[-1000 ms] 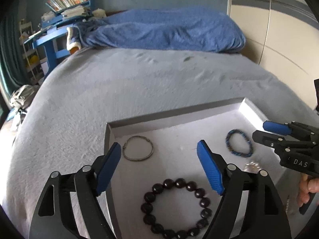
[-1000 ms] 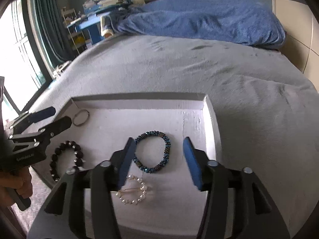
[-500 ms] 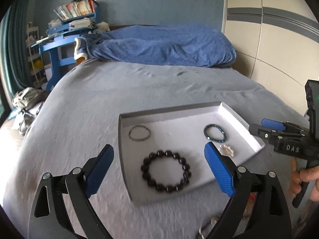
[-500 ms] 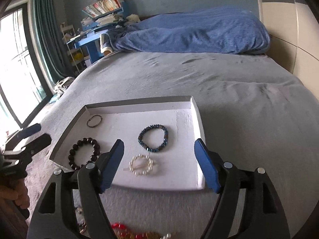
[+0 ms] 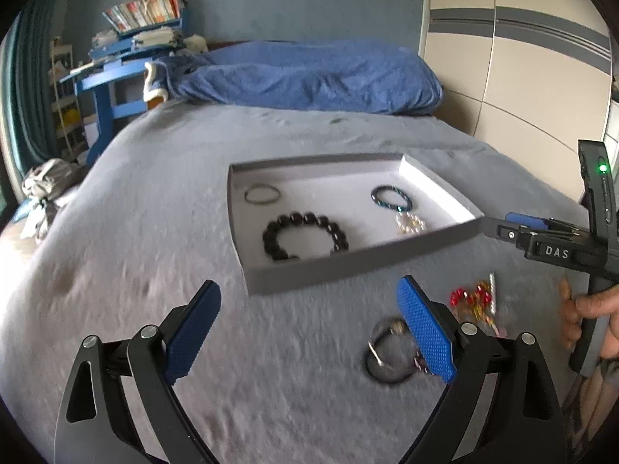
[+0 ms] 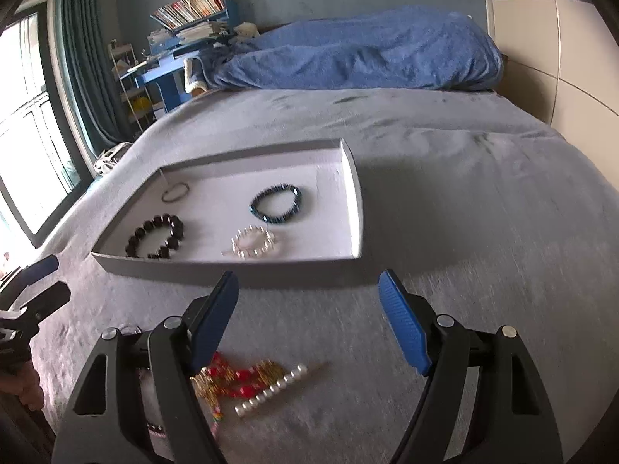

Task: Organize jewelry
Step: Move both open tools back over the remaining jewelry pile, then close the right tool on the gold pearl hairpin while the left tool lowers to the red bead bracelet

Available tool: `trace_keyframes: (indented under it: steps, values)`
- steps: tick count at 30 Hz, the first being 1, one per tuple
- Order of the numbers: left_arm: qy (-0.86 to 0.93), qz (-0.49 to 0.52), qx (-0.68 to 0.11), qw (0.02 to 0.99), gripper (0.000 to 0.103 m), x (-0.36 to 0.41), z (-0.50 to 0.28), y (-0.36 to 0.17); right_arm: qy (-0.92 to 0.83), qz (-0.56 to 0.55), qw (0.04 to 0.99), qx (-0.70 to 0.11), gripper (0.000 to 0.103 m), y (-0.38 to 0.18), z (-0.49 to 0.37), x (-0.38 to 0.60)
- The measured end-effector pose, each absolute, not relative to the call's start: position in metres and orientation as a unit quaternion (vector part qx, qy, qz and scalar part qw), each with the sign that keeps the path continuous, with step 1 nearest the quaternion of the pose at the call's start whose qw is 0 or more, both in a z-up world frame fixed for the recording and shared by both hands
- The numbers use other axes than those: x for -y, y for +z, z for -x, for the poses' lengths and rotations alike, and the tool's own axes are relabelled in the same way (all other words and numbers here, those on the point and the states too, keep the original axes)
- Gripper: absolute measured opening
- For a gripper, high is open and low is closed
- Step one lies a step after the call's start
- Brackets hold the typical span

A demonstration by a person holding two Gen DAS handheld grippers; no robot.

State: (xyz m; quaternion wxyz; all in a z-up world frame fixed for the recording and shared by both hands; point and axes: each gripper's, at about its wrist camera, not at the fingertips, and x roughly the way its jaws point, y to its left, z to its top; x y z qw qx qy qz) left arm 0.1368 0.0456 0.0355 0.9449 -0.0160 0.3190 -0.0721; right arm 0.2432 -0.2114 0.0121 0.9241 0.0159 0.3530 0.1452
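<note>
- The left gripper [image 5: 309, 328] is sitting low in the left wrist view, pointing down at the grey bed [image 5: 154, 232]; its fingers [image 5: 193, 332] are standing wide apart, nothing between them, having just been opening.
- The tray [image 5: 348, 270] is lying on the bed at mid frame, holding a thin ring bracelet [image 5: 262, 194] at upper left, a black bead bracelet [image 5: 305, 236] below it, a blue bead bracelet [image 5: 390, 198] at right and a pearl bracelet [image 5: 410, 224] under that.
- A dark ring piece [image 5: 387, 355] and red-and-gold beads [image 5: 472, 301] are lying loose on the bed at lower right, outside the tray.
- The right gripper [image 5: 518, 228] is reaching in from the right edge, a hand [image 5: 588, 309] gripping its handle; "DAS" is reading on its body.
- In the right wrist view its fingers [image 6: 402, 328] are spread apart and empty, having just been opening, over a pearl clip [image 6: 271, 390] at the bottom.
</note>
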Motion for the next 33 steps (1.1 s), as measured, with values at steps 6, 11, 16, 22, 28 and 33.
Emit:
trace_keyframes:
  steps: [6,11,16,22,28,33]
  values:
    - [-0.116,0.004,-0.328,0.938,0.091,-0.029,-0.123,0.021,0.134,-0.03,0.922,-0.362,0.074,-0.001,-0.231,0.224]
    - [-0.166,-0.013,-0.324,0.931,0.09,-0.001,-0.109,0.016,0.123,-0.036,0.919,-0.372,0.074,-0.011,-0.217,0.232]
    - [-0.199,-0.032,-0.326,0.923,0.086,0.023,-0.102,0.01,0.121,-0.043,0.917,-0.377,0.074,-0.016,-0.206,0.238]
    - [-0.193,-0.05,-0.343,0.918,0.07,0.033,-0.104,0.001,0.134,-0.031,0.914,-0.382,0.074,-0.019,-0.192,0.23]
    - [-0.191,-0.034,-0.351,0.916,0.056,0.029,-0.107,-0.002,0.147,-0.02,0.909,-0.39,0.056,-0.023,-0.193,0.222]
    - [-0.192,-0.031,-0.352,0.916,0.056,0.027,-0.107,-0.002,0.156,-0.017,0.903,-0.399,0.038,-0.026,-0.196,0.217]
